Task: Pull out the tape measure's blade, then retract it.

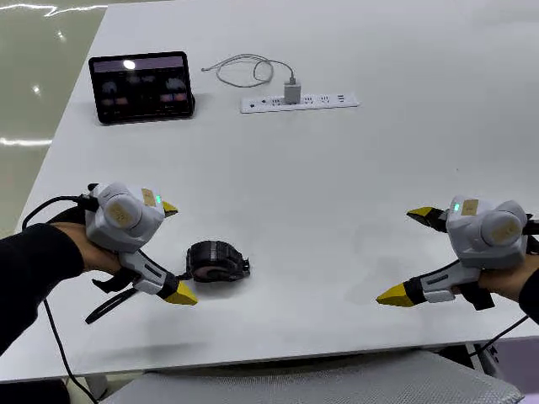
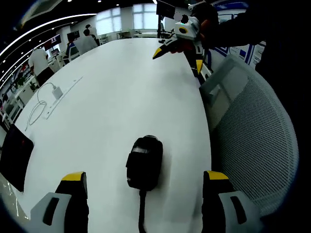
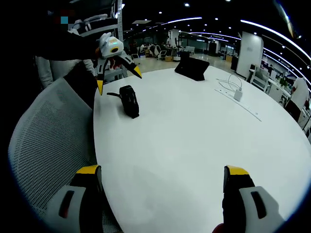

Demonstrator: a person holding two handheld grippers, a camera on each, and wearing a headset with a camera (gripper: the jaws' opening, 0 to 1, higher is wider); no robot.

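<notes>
A black tape measure (image 1: 216, 261) lies on the white table (image 1: 337, 185) near its front edge, its blade wound in. My left gripper (image 1: 174, 250) stands open just left of it, yellow tips wide apart; in the left gripper view the tape measure (image 2: 144, 161) sits a short way ahead, between the jaws, with nothing touching it. My right gripper (image 1: 407, 255) is open far to the right, above bare table. In the right gripper view the tape measure (image 3: 129, 101) lies far off beside the left gripper (image 3: 116, 73). The right gripper (image 2: 177, 51) shows far off in the left gripper view.
A dark tablet (image 1: 141, 86) stands at the back left. A white power strip (image 1: 299, 102) with a plugged charger and a coiled cable (image 1: 244, 70) lies at the back middle. A mesh chair back (image 1: 337, 379) sits under the table's front edge.
</notes>
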